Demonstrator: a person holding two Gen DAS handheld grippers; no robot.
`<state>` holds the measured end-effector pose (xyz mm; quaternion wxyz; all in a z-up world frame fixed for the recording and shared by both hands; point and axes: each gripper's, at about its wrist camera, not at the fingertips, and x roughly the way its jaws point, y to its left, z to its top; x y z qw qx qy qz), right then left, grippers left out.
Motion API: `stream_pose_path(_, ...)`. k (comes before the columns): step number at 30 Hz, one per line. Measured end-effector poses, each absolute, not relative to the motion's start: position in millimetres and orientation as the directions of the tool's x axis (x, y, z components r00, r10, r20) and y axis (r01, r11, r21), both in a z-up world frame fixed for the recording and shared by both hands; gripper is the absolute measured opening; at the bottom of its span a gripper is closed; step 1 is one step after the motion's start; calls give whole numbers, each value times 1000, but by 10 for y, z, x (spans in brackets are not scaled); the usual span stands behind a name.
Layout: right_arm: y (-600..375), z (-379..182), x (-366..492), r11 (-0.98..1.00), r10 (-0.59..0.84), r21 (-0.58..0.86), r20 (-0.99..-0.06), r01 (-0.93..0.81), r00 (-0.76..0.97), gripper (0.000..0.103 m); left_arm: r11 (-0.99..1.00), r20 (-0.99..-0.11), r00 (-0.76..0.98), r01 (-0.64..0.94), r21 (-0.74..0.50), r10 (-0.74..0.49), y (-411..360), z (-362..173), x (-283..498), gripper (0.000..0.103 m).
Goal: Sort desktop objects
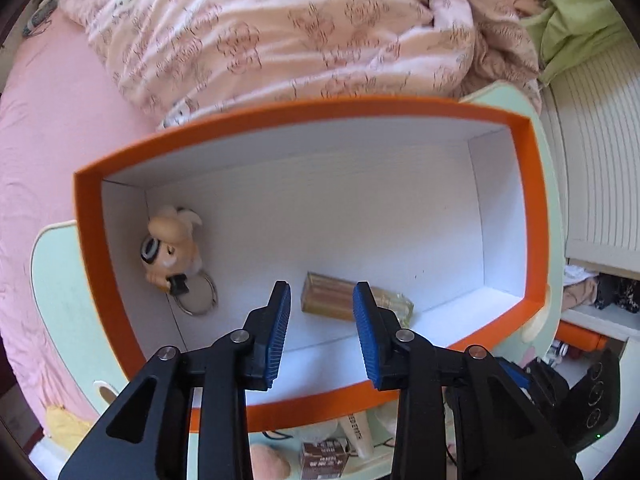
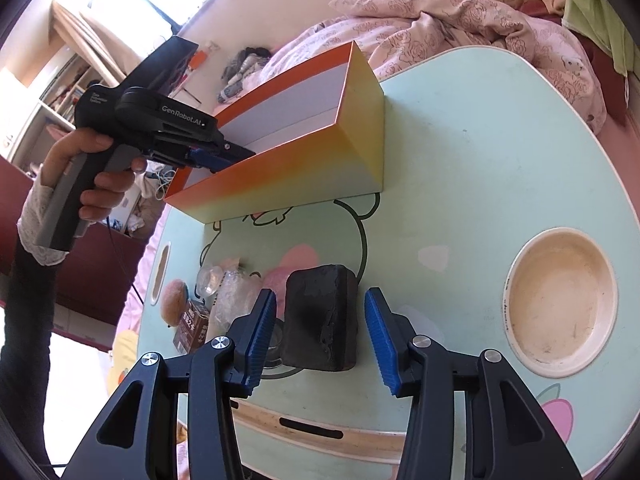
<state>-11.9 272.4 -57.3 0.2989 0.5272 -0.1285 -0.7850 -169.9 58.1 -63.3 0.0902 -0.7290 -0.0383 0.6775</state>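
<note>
A: Where's the left gripper (image 1: 322,300)?
B: Over the orange box (image 1: 534,216), jaws apart, holding nothing. Inside lie a figurine (image 1: 170,250), a ring (image 1: 200,296) and an amber bottle (image 1: 348,298).
A: And the right gripper (image 2: 320,316)?
B: Jaws apart too, either side of a black block (image 2: 320,316) on the table (image 2: 460,184). A carton (image 2: 194,326), clear wrap (image 2: 230,292) and a recessed bowl (image 2: 560,300) lie nearby.
</note>
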Motion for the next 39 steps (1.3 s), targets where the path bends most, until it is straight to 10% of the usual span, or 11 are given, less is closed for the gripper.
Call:
stream_pose_path(5,2717,-608,-120,-785,-611,528,-749,325,-258,46,-978,-978,119,-99,-185,173,752,-690,-1699,50)
stream_pose_path(18,2770,-611,-146,-783,-617,543,-740,304,-267,48,-958,-942,239,-107,-267,236,821,-765,-1741,53)
stream_pose_path(26,2833,-609,-167,-785,-617,550,-738,286,-274,49,-964,-982,73,-191,-186,175,822,-567,-1907,33)
stream_pose_path(39,2791,-646,-173,-778,-625,559,-735,287,-264,49,-967,-966,72,-42,-251,247,820,-670,-1966,43)
